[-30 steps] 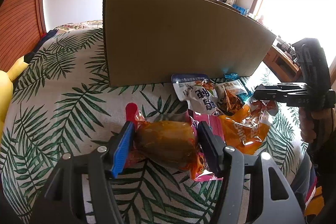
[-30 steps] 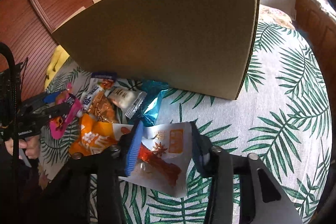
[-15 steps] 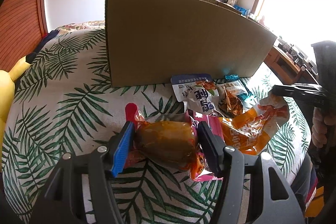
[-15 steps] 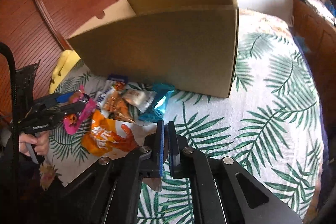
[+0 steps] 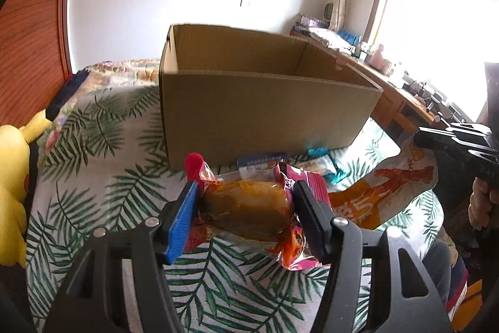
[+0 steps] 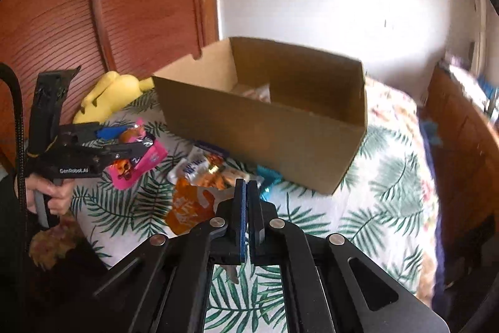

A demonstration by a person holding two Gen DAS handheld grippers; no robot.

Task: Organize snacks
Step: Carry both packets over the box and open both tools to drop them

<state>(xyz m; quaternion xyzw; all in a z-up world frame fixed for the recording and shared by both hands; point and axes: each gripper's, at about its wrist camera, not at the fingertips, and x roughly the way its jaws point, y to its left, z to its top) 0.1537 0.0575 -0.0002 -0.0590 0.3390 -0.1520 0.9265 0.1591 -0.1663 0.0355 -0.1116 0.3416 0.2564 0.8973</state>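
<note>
On the left, our left gripper [image 5: 246, 208] clamps the pink snack packet [image 5: 249, 205] above the leaf-print bedspread [image 5: 103, 192], just short of the cardboard box [image 5: 265, 111]. We should clear the near wall before letting go. Our right gripper [image 6: 248, 208] is pinched nearly shut on a white-and-orange packet [image 5: 393, 180]; same route.

1. Left wrist view looks forward from close behind its own fingers, above the bed, toward the cardboard box [image 5: 268, 105] and far window.
2. Right wrist view faces the same box [image 6: 265, 127] from its right, wardrobe beyond; both views share the box.
</note>
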